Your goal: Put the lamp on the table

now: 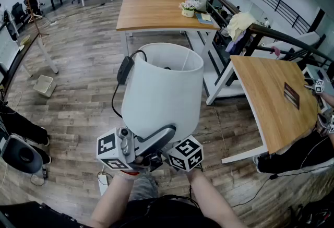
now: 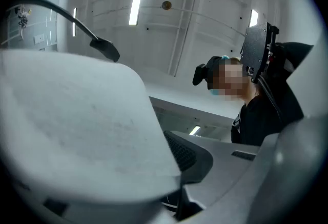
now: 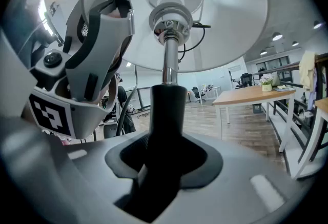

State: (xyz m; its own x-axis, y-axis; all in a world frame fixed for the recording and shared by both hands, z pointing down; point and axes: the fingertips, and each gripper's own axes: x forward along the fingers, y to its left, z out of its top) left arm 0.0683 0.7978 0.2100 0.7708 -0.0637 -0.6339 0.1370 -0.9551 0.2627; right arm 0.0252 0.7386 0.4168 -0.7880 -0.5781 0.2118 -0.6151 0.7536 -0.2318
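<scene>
White shade [image 1: 163,88]: your left gripper [image 1: 159,138] jaws pinch its rim.
Black stem [image 3: 168,97]: your right gripper [image 3: 164,159] jaws clamp it.
Tabletop [image 1: 271,102]: lower upright, then release.

Head view: lamp shade [image 1: 162,91] hides stem [image 3: 168,72]; base unseen.

The left gripper [image 1: 159,138] and right gripper [image 3: 164,159] are moulded in grey, lined with black ribbed pads [image 2: 182,152] and fitted with white cubes [image 1: 113,150] printed with black square markers.
</scene>
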